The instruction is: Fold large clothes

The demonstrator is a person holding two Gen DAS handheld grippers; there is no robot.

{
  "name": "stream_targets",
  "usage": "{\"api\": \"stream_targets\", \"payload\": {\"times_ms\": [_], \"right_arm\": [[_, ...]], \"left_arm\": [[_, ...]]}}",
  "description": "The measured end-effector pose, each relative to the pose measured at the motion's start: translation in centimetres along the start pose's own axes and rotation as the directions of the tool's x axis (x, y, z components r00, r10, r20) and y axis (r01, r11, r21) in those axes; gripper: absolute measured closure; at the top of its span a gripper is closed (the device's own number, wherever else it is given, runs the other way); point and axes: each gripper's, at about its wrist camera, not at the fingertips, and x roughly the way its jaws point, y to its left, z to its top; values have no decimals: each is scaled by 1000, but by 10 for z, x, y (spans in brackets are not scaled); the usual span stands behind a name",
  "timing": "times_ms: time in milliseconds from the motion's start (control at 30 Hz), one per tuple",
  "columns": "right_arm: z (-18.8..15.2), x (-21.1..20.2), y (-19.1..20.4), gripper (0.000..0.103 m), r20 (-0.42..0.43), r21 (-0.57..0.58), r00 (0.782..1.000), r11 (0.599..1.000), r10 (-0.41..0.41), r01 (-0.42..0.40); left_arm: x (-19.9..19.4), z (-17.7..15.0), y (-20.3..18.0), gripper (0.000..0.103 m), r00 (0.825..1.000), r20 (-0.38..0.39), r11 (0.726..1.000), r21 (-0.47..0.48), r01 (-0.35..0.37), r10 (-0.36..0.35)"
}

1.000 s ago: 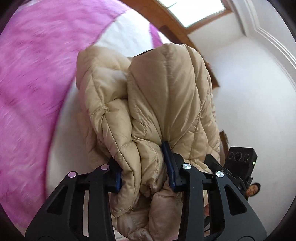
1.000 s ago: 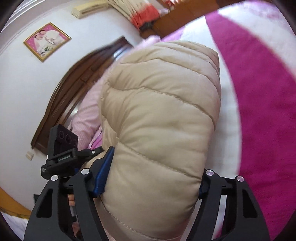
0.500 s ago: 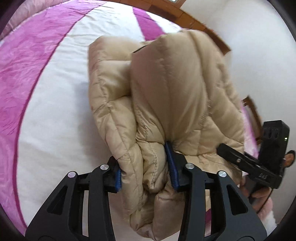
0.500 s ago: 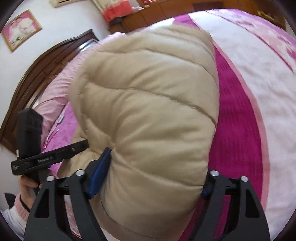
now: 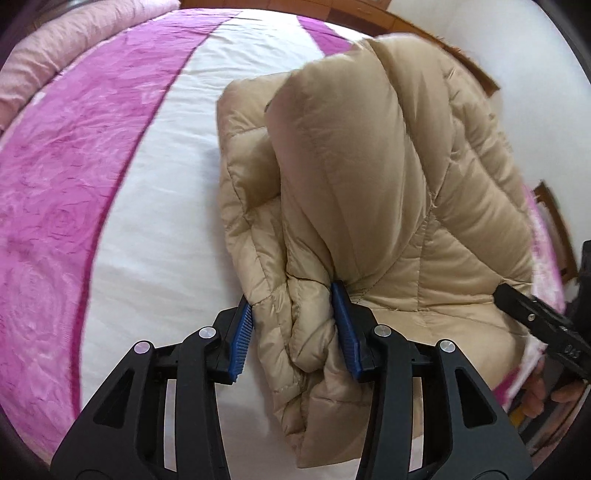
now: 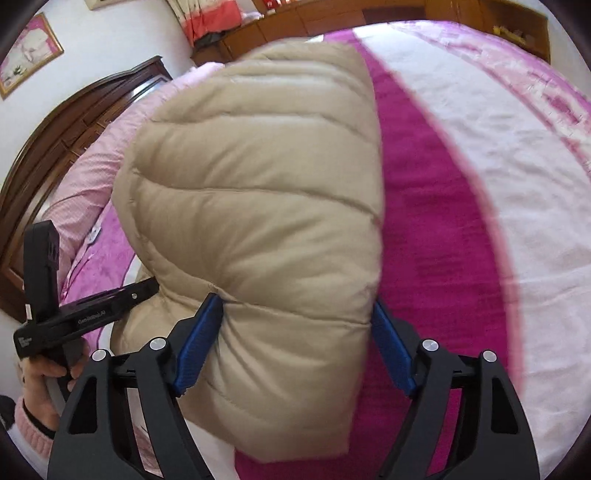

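A beige quilted puffer jacket (image 5: pixel 369 166), folded into a thick bundle, hangs just above the bed. My left gripper (image 5: pixel 291 295) is shut on a bunched fold at its lower edge; the right blue pad dents the fabric and the left pad touches only at its tip. In the right wrist view the jacket (image 6: pixel 258 184) fills the middle, and my right gripper (image 6: pixel 295 301) is shut wide across the thick bundle, with both blue pads against its sides. The other gripper (image 6: pixel 74 314) shows at the left, held by a hand (image 6: pixel 37 376) in a pink cuff.
The bed cover (image 5: pixel 147 184) has white and magenta bands and spreads under and beyond the jacket. A pink quilt (image 6: pixel 85 177) lies by the dark wooden headboard (image 6: pixel 48 147). A wooden cabinet (image 6: pixel 369 14) and white walls stand behind.
Both grippers tipped downward and sank with the jacket toward the bed, so the cover now fills more of each view. Both pairs of jaws stand slightly wider on the fabric.
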Motion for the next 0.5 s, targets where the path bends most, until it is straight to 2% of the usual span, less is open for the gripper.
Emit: {"api": "stream_targets", "payload": {"times_ms": [133,267,300,367,467,500], "right_arm": [[-1,10,17,24,19,-40,999,998,-41,42],[-5,-5,18,24,40,-23,998,998,-58,59],[-6,-8,21,24,47,-19,997,998,-65,66],[-9,-21,24,20,70,-22,993,995,-93,95],[-14,-43,32,11,115,-51,985,990,-128,134],[-16,-47,35,8,123,-55,983,988,-134,142]], "left_arm": [[1,2,10,59,999,-13,999,-23,-29,29],[-24,-7,5,58,999,46,1000,-17,-18,19],[-31,-9,4,56,998,60,1000,-17,-21,22],[-50,-14,-2,38,994,97,999,0,-46,46],[-80,-23,-14,21,985,163,997,37,-68,61],[-85,-23,-15,19,982,177,996,44,-75,66]]}}
